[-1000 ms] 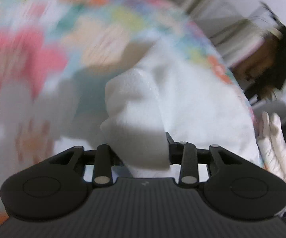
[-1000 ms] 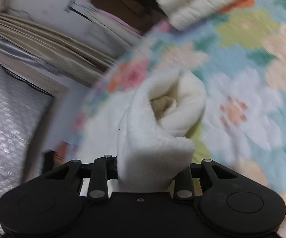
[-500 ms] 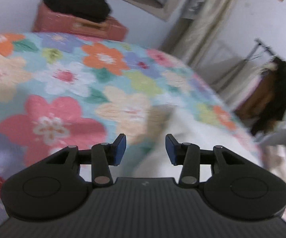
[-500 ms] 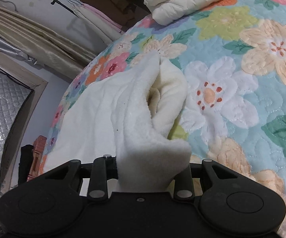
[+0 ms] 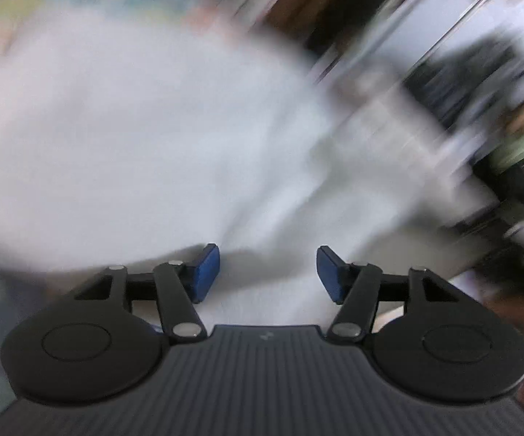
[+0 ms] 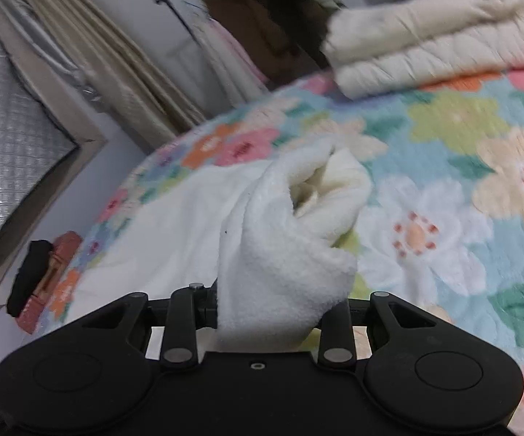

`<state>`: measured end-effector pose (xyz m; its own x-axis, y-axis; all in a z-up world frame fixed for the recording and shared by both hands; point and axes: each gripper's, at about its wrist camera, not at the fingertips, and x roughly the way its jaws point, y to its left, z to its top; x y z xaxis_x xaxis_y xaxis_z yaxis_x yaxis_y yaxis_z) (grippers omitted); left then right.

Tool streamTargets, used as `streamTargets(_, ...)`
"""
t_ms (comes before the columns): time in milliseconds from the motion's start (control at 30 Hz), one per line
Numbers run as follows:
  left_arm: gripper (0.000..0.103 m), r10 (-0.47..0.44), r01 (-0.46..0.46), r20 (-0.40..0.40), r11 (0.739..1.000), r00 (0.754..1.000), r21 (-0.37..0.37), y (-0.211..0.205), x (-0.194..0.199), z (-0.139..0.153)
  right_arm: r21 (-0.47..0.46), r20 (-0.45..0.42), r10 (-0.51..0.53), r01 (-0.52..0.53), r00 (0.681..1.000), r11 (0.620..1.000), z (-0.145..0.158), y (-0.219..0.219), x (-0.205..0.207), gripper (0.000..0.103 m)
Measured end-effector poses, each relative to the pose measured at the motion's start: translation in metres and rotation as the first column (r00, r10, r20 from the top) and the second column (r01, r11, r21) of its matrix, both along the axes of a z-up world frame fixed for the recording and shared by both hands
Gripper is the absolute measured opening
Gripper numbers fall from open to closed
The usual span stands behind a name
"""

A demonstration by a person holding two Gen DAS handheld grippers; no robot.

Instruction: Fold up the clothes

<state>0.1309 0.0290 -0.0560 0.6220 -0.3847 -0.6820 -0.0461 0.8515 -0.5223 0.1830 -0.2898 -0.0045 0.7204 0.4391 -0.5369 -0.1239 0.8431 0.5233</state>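
White fluffy cloth (image 6: 283,239) is bunched up and pinched in the right gripper (image 6: 280,312). Its jaws are squeezed onto a thick fold, so the fold sticks up right in front of them like a soft lump. The rest of the cloth trails away ahead and to the left of this gripper, lying on the flowery bed cover (image 6: 462,189). Holding one end up like this probably keeps that side ready to be laid over, which is how you fold clothes.

The left gripper (image 5: 267,272) has its blue pads (image 5: 205,272) apart, and the jaws are opening wider right now. Nothing is between them. White cloth (image 5: 134,127) fills most of the space just ahead of and under it, so it looks like it is looking for a new spot to grab.

That left view is very blurry, so it shows only white cloth and dark smears of the room. The right view is sharper. Only there can you see a folded cream quilt (image 6: 436,32) far ahead to the right, and curtains (image 6: 98,54) far to the left.
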Motion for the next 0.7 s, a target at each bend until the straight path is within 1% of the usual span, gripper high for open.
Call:
streamTargets(33,0.058,0.012,-0.012,-0.006,1.0,1.0,-0.003,0.0,0.003,-0.007,-0.002,0.013,0.02,-0.02,1.0,1.0,0.002,0.005,-0.002,0.037)
streamTargets(67,0.058,0.029,-0.03,-0.005,0.999,1.0,-0.026,0.002,0.003,-0.008,-0.022,0.026,0.029,-0.028,0.999,0.999,0.004,0.011,-0.004,0.037)
streamTargets(133,0.058,0.042,-0.044,-0.031,0.997,0.999,-0.067,0.008,0.003,-0.002,-0.091,0.06,0.031,-0.026,0.998,0.996,0.009,0.021,-0.008,0.037)
streamTargets(167,0.058,0.043,-0.046,-0.037,0.995,0.998,-0.091,0.013,0.003,-0.002,-0.11,0.077,0.037,-0.029,0.996,0.994,0.012,0.023,-0.009,0.037)
streamTargets(233,0.056,0.046,-0.052,-0.043,0.988,0.998,-0.145,0.022,0.001,-0.007,-0.098,0.094,0.043,-0.034,0.995,0.995,0.015,0.023,-0.011,0.037)
streamTargets(300,0.054,0.054,-0.062,-0.051,0.983,0.997,-0.173,0.027,-0.002,-0.01,-0.094,0.106,0.046,-0.036,0.993,0.995,0.016,0.023,-0.012,0.037)
streamTargets(367,0.054,0.04,-0.049,-0.058,0.987,0.998,-0.15,0.023,-0.003,-0.008,-0.105,0.123,0.052,-0.039,0.991,0.994,0.018,0.027,-0.015,0.037)
streamTargets(500,0.054,0.002,-0.003,-0.043,1.0,0.999,-0.027,0.009,0.001,-0.008,-0.15,0.2,0.114,-0.084,0.973,0.985,0.028,0.042,-0.024,0.037)
streamTargets(633,0.054,-0.027,0.028,-0.026,0.998,0.999,0.052,0.006,-0.007,0.007,-0.221,0.266,0.18,-0.121,0.947,0.968,0.042,0.065,-0.032,0.037)
streamTargets(700,0.054,-0.03,0.032,-0.018,0.991,0.999,0.128,0.013,-0.018,0.021,-0.241,0.298,0.209,-0.139,0.932,0.961,0.052,0.071,-0.037,0.037)
